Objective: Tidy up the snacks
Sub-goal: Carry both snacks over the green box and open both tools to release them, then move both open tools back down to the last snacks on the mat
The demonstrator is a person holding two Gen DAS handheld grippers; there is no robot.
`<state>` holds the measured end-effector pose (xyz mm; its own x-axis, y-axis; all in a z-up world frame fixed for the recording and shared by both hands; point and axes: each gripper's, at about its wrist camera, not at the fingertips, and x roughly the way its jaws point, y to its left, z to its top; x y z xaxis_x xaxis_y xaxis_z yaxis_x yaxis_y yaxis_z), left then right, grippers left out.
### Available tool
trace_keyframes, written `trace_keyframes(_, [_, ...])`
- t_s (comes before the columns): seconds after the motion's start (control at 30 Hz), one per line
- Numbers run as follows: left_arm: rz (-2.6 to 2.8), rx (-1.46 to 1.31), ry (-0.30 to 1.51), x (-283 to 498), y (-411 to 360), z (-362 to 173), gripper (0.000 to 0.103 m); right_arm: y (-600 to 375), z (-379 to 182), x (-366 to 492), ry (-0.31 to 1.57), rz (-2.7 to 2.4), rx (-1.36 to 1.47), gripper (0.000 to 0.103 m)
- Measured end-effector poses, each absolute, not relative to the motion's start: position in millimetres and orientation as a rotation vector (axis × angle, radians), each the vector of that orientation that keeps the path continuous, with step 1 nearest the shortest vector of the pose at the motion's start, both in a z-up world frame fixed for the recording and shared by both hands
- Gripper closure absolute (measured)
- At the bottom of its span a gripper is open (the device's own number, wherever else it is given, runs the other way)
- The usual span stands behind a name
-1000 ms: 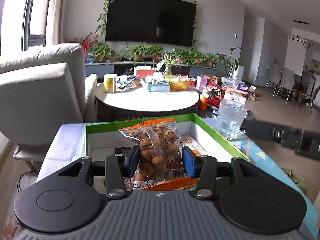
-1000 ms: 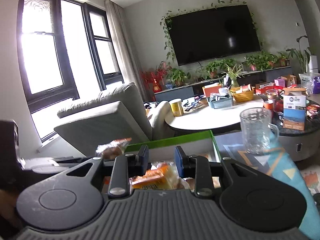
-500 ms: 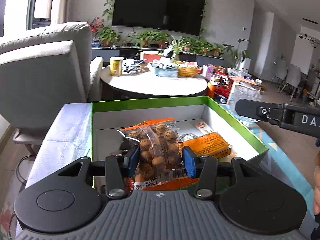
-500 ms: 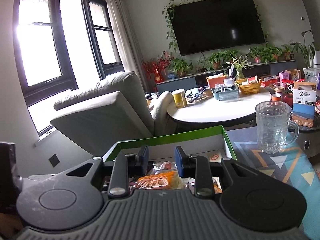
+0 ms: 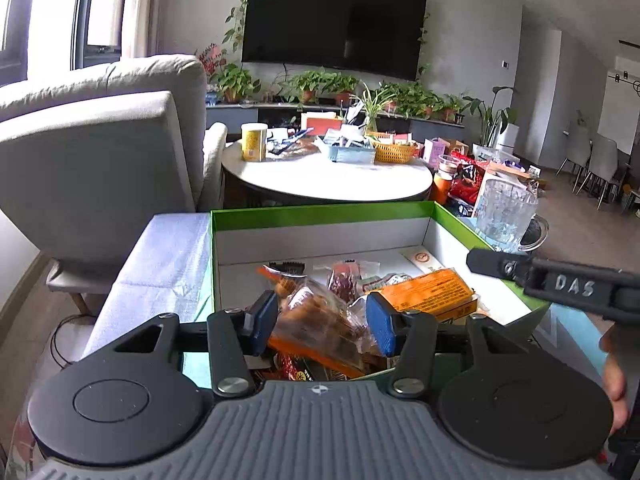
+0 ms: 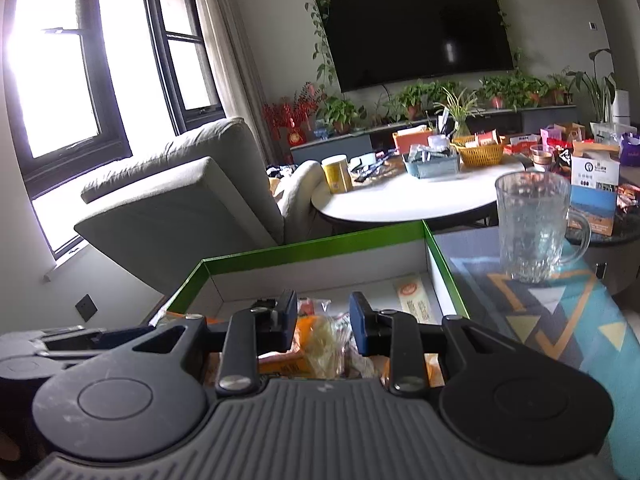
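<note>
As the left gripper (image 5: 320, 322) opens, its nut packet (image 5: 320, 320), held upright a second ago, sags into the box (image 5: 320, 212) at six o'clock: delivered. The right gripper (image 6: 323, 326) grips a snack (image 6: 324, 344).

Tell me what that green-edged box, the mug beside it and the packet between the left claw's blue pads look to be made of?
Green-edged box: probably cardboard, thin flat walls, matte white inside, glossier green rim.
Mug: looks like clear glass with a textured pattern; moulded plastic is possible.
Packet: thin transparent plastic film, crinkled and shiny, brown snacks showing through. The left claw is opening around it.
</note>
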<state>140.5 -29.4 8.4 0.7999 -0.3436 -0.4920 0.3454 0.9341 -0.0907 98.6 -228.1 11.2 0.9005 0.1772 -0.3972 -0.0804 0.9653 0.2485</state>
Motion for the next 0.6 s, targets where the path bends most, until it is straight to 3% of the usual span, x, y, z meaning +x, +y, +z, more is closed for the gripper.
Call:
trace_keyframes(0.37, [-0.361,-0.015,0.502,127.4,-20.6,16.8,0.055,-246.9,16.1,80.0,0.432,0.097,0.223,0.072])
trace_keyframes(0.47, [-0.361,-0.025,0.492,122.5,-18.6,19.3,0.055,-267.5,21.6,67.8,0.424,0.063,0.232,0.061])
trace_keyframes(0.6, [-0.376,-0.029,0.481,116.3,-20.3,21.8,0.055,-291.2,15.9,48.7,0.465,0.029,0.255,0.060])
